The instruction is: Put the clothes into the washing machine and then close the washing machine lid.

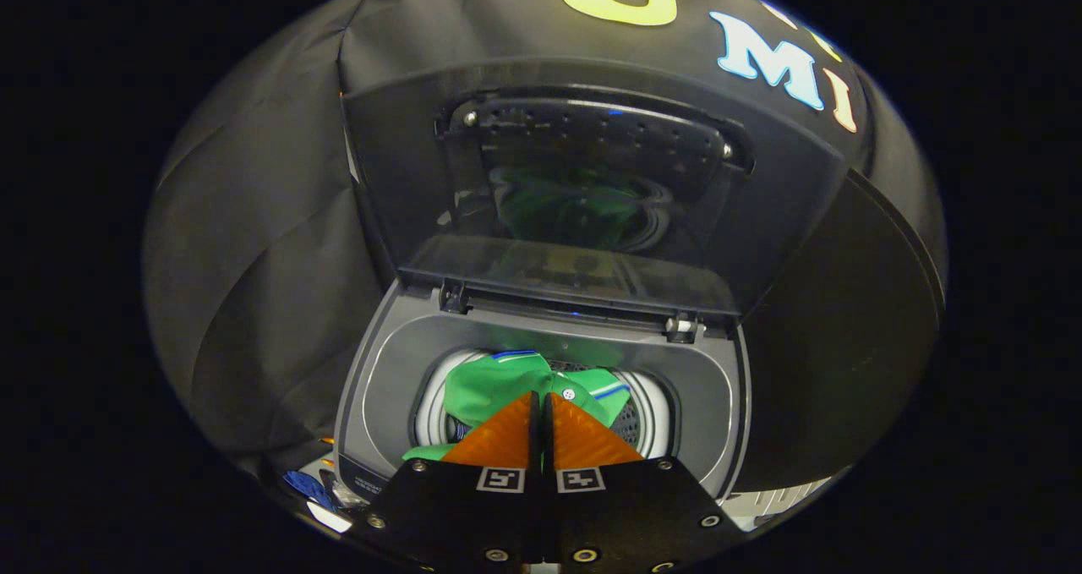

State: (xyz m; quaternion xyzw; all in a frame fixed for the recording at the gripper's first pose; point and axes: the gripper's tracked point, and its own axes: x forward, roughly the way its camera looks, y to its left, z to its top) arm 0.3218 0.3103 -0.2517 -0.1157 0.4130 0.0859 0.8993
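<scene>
1. Green garment [499, 388] lies in the drum of the washing machine [397, 363], just beyond the fingers.
2. Gripper [541, 401] fingers together, pinching nothing.
3. Lid [592, 194] stands upright; closing it looks next, calling for a reach over its top edge.

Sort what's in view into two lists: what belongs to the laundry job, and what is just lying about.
Job:
- green garment, in the drum
- washing machine, top open
- lid, raised upright
- hand-held gripper, fingers together above the drum, pinching the garment as far as I can tell

Lying about:
- blue item beside the machine
- black cloth wall
</scene>
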